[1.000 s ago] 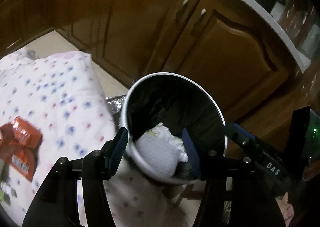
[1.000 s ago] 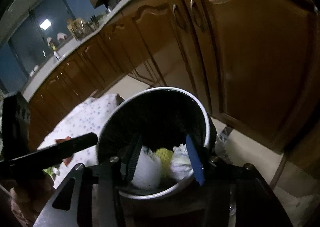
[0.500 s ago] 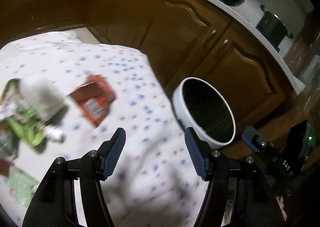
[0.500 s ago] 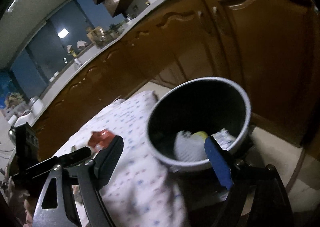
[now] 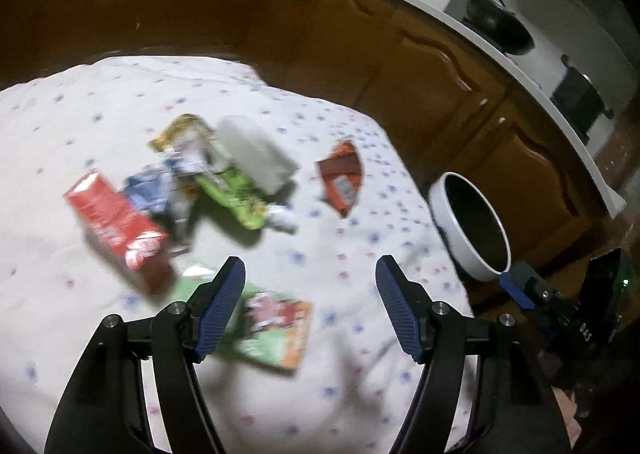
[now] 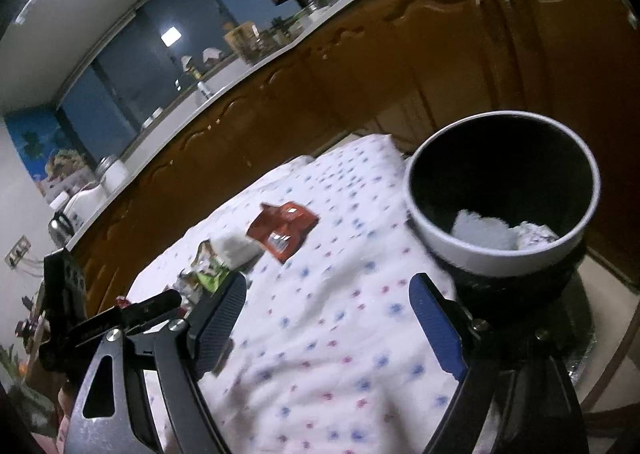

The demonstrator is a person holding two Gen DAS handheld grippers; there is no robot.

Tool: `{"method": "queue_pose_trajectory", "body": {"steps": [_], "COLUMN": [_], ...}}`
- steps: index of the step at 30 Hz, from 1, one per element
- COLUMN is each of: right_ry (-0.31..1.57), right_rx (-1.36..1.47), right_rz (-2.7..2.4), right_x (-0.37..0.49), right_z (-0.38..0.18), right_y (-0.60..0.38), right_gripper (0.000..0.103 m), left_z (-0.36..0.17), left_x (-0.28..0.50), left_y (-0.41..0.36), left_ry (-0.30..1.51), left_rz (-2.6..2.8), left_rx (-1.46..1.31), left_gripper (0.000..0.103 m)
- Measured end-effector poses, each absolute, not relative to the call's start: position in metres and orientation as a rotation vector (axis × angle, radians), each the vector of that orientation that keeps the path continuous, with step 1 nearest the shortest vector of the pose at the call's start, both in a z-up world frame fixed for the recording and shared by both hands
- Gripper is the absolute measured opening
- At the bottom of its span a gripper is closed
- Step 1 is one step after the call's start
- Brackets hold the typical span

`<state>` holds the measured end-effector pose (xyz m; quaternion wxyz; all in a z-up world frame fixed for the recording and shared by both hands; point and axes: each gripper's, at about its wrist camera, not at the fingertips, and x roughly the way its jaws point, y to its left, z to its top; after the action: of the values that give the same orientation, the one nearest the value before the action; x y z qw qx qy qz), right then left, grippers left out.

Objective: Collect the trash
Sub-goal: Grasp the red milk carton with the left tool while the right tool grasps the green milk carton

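Observation:
Trash lies on a white dotted cloth (image 5: 80,125): a red carton (image 5: 116,225), a green wrapper (image 5: 236,197), a white crumpled piece (image 5: 256,157), an orange-red wrapper (image 5: 340,177) and a green-and-orange packet (image 5: 272,326). My left gripper (image 5: 308,306) is open and empty above the packet. A white-rimmed bin (image 5: 472,230) stands at the cloth's right edge. In the right wrist view the bin (image 6: 500,197) holds white crumpled trash (image 6: 480,234). My right gripper (image 6: 332,330) is open and empty over the cloth (image 6: 320,354), left of the bin. The orange-red wrapper (image 6: 284,230) lies ahead.
Brown kitchen cabinets (image 5: 440,93) run behind the cloth and bin, under a counter with a pan (image 5: 496,29) and a pot (image 5: 576,101). The left gripper's body (image 6: 100,322) shows at the lower left of the right wrist view.
Both grippers have swung left, away from above the bin and out over the cloth. The left view now takes in the pile of trash. The right jaws have opened wider.

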<state>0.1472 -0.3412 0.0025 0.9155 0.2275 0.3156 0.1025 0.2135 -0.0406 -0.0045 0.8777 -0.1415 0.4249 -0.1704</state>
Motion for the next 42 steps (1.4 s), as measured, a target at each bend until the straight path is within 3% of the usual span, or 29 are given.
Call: {"method": "queue_pose_trajectory", "body": {"steps": [10,16,27,29,31,32,38,42], "right_ry": [0.717,0.733,0.86,0.887,0.913,0.91,0.908,0.889], "right_rx": [0.305,0.061,-0.207,-0.213,-0.207,-0.187,-0.047,0.067], "right_rz": [0.428,0.632,0.769,0.763,0.757,0.754,0.69,0.651], "right_x": [0.157,0.159,0.211,0.215,0.216,0.214,0.192,0.17], "right_z": [0.001,0.002,-0.039,-0.047,-0.052,-0.053,-0.048,-0.042], "right_y": [-0.28,-0.213,-0.124,-0.12,-0.119,-0.123,-0.167,-0.203], "right_gripper": [0.086,0.085,0.085,0.078,0.06,0.057,0.053,0.053], "left_z": [0.0,-0.003,-0.026,-0.03,-0.034,-0.036,-0.042,-0.044], "left_x": [0.208,0.213,0.245,0.25,0.256,0.259,0.274,0.273], "left_y": [0.017,0.048,0.078,0.077,0.075,0.073,0.057,0.054], "left_ry": [0.858,0.866,0.976,0.982,0.999,1.004,1.007,0.983], "left_rz": [-0.249,-0.157,-0.137,-0.124,-0.129,-0.13,-0.138,-0.153], "left_rx": [-0.337,-0.358,-0.435,-0.433,-0.436,-0.437,-0.353,-0.341], "left_gripper": [0.069,0.073,0.076,0.076,0.076,0.076,0.076,0.063]}}
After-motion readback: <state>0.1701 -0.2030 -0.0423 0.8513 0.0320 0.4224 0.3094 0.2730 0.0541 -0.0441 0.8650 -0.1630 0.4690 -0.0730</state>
